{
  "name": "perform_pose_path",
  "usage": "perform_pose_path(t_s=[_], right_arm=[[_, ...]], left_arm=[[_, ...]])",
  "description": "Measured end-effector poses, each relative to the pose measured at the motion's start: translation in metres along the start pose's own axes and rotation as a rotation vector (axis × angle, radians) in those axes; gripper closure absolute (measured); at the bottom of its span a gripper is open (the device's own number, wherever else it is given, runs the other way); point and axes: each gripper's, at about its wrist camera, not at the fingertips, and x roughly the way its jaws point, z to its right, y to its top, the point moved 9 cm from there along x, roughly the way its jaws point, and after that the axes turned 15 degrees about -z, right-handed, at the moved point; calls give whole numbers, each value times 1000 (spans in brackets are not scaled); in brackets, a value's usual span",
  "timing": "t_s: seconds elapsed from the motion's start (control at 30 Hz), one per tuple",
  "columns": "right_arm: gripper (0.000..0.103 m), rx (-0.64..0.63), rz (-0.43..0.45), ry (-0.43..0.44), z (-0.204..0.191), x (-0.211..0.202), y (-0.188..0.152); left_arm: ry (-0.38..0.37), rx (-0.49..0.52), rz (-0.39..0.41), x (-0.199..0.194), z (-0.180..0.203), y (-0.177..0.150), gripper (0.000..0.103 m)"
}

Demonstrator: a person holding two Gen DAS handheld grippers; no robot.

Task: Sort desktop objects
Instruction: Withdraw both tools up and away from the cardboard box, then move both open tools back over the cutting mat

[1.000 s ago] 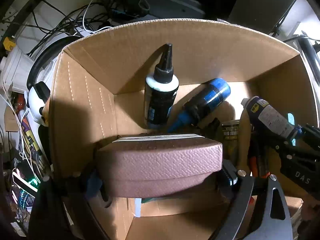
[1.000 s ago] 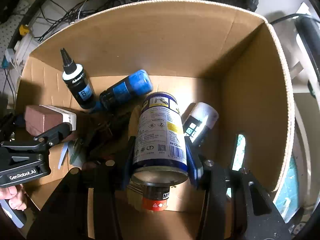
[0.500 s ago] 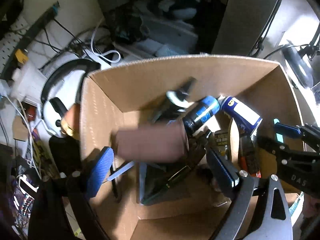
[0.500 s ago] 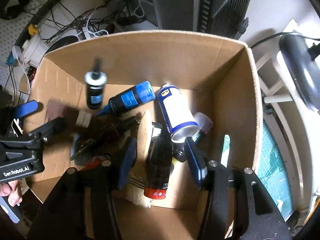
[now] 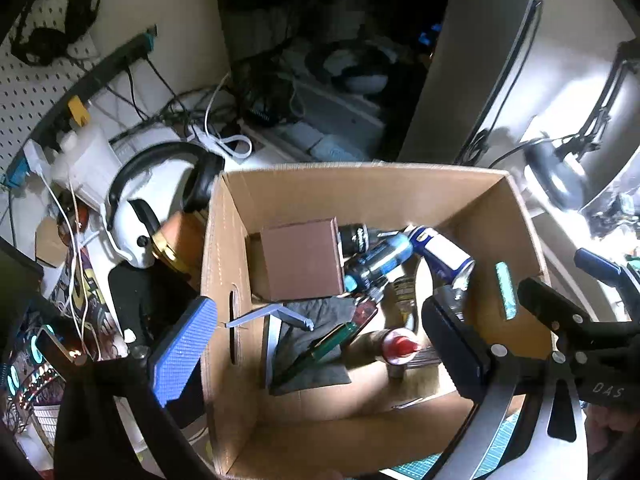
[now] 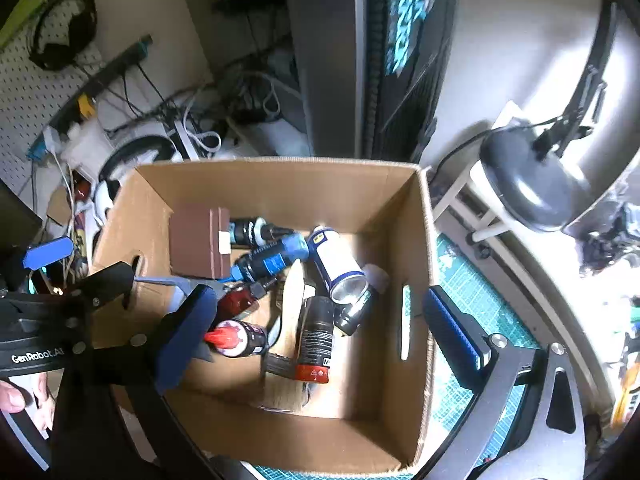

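An open cardboard box [image 5: 224, 280] lies below both grippers. Inside it, a brown case [image 5: 300, 260] rests at the back left beside a blue bottle [image 5: 380, 260] and a blue-and-white spray can [image 5: 440, 254]. My left gripper [image 5: 318, 348] hangs above the box, its jaws opening with nothing between them. My right gripper [image 6: 320, 332] also hovers over the box [image 6: 280, 188], jaws opening and empty. The spray can [image 6: 338, 264] lies loose below it, next to a black can [image 6: 316, 332] and a red-capped bottle [image 6: 236, 336]. The brown case [image 6: 196, 240] lies flat.
White headphones [image 5: 136, 220] and tangled cables sit left of the box. A desk lamp [image 6: 532, 184] and a green cutting mat [image 6: 472, 280] are on its right, a dark computer tower [image 6: 380, 60] behind. A grey cloth [image 5: 316, 320] and other tools fill the box.
The left gripper let go of the brown case and the right one released the spray can; both now lie in the box. Both grippers rose above the box with their jaws wider.
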Motion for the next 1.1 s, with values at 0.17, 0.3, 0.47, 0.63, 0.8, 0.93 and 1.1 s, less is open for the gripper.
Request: perform_pose_path(t_s=[0.17, 0.3, 0.47, 0.63, 0.8, 0.93, 1.1], right_arm=[[0, 14, 82, 17, -1, -44, -1], [0, 19, 163, 27, -2, -87, -2], [0, 16, 261, 28, -4, -142, -5], [0, 32, 350, 42, 2, -192, -13], [0, 47, 426, 52, 10, -234, -29], [0, 69, 467, 54, 21, -256, -46], [0, 121, 506, 38, 40, -275, -76]], left_arm=[[-22, 3, 85, -46, 6, 1, 0], [-31, 6, 162, -89, 13, 3, 0], [-28, 22, 268, -144, 25, 2, 0], [-25, 24, 372, -191, 37, -5, 0], [-5, 36, 461, -227, 46, -14, 0], [-16, 51, 491, -243, 54, -25, 0], [-33, 86, 512, -252, 65, -42, 0]])
